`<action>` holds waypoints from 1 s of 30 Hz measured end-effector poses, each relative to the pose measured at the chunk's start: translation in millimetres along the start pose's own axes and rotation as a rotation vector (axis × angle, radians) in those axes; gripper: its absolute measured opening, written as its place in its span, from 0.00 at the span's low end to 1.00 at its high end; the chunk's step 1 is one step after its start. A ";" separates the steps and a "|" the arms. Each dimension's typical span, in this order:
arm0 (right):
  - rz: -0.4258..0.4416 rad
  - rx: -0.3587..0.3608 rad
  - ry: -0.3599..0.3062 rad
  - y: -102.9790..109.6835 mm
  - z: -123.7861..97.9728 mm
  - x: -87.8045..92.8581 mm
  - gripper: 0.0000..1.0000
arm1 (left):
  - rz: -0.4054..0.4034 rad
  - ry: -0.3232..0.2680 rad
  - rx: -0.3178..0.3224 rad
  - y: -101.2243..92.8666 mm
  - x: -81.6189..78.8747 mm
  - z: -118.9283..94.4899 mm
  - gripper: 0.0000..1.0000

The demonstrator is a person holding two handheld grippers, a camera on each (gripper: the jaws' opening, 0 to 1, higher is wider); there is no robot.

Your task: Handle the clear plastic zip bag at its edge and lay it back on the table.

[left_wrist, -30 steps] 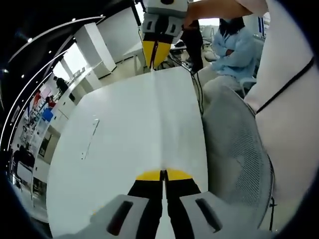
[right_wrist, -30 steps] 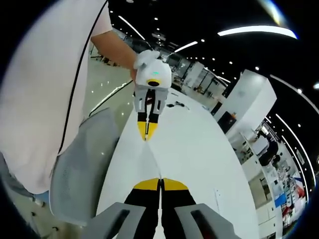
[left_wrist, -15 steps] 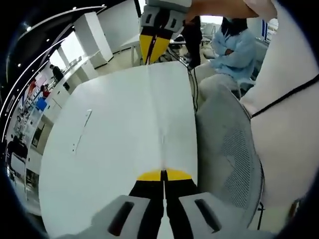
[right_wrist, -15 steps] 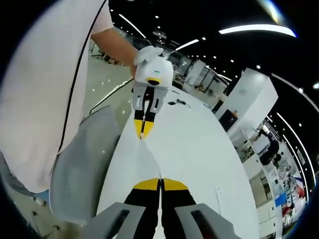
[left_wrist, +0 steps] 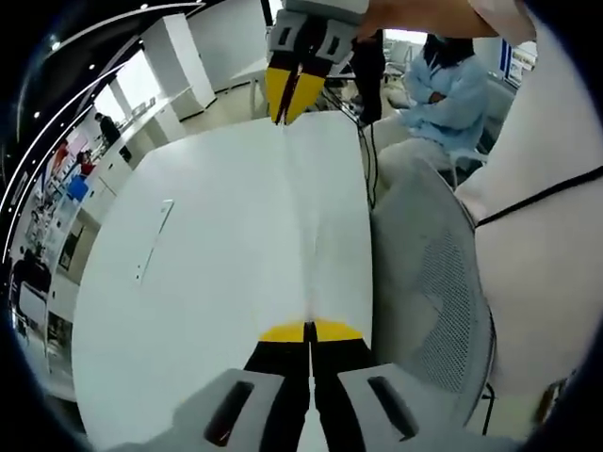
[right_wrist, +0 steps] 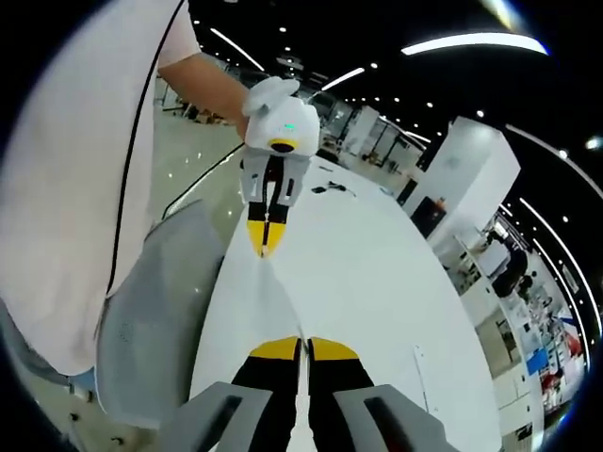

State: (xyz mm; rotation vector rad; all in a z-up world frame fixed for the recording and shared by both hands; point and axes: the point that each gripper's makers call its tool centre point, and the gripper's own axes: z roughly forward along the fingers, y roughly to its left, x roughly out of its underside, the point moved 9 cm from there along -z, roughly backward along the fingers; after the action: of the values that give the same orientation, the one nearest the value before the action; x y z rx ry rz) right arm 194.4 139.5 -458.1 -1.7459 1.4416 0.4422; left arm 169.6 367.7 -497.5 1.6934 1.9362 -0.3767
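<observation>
My left gripper (left_wrist: pixel 309 330) has its yellow-tipped jaws pressed together on one end of the clear plastic zip bag (left_wrist: pixel 300 226), and my right gripper (right_wrist: pixel 302 347) is pinched down in the same way on the opposite end. The bag is stretched in a taut line between the two, seen nearly edge-on, so it reads as a thin pale crease running from one pair of jaws to the other above the white surface (left_wrist: pixel 188 282); whether any part of it touches the surface I cannot tell. In the left gripper view my right gripper (left_wrist: pixel 287 111) sits at the far end of that line, and in the right gripper view my left gripper (right_wrist: pixel 261 243) closes the other end, held in my gloved hand (right_wrist: pixel 268 94). Just beside the surface stands a grey mesh chair (left_wrist: pixel 429 282), with my white shirt (right_wrist: pixel 66 169) past it. Farther off, a person in a light blue top (left_wrist: pixel 450 85) sits with arms folded.
</observation>
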 end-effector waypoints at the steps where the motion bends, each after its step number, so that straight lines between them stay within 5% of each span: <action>1: -0.003 0.001 -0.001 0.4 0.7 -0.4 0.00 | -0.001 0.001 -0.003 0.5 -0.3 0.1 0.00; 14: 0.005 -0.014 -0.007 3.5 9.9 -13.7 0.10 | 0.033 0.025 0.003 5.0 -6.8 2.8 0.00; 30: -0.052 -0.083 -0.057 4.6 46.8 -59.3 0.11 | 0.077 0.052 0.003 22.7 -23.6 -6.1 0.00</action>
State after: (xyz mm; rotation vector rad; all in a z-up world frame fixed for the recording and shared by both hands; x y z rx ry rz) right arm 183.5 213.5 -446.5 -1.8175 1.3515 0.5263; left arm 192.0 355.4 -476.2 1.7900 1.9009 -0.3095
